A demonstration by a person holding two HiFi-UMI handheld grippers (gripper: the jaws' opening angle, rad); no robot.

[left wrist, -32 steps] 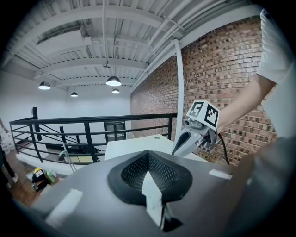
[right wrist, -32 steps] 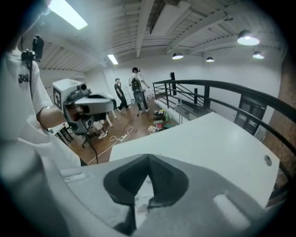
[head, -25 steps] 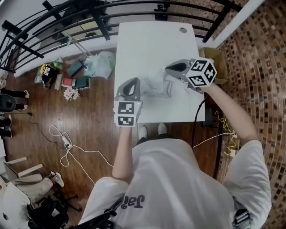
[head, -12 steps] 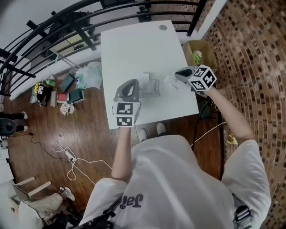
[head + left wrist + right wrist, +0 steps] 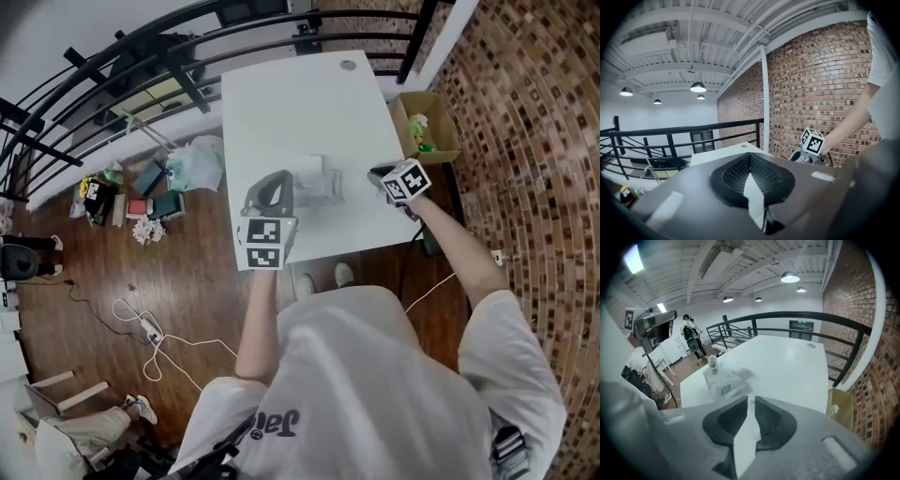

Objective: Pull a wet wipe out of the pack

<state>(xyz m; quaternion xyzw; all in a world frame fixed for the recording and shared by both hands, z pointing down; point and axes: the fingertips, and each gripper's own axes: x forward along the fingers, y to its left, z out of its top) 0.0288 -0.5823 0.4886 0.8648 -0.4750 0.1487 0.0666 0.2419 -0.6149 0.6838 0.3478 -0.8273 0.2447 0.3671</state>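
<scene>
Wet wipe [image 5: 752, 417] between opening right tongs [image 5: 751, 401]; left tongs [image 5: 750, 159] pressed together; pack [image 5: 719, 380] green label unreadable.

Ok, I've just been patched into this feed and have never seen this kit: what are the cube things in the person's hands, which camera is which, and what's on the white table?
There is no robot here. A person stands at a white table with a hand-held two-jaw gripper in each hand. The marker cubes are part of those grippers.

The wide picture comes from a camera on the person's head, looking steeply down. The other two cameras ride on the grippers and look along their jaws.

The wipe pack sits on the table. The left gripper is right beside the pack, with its pads together at the tips. The right gripper is off to the pack's right. Its jaws are opening, with a white strip between them. It looks like a wipe, but against the white table I can't be sure.
</scene>
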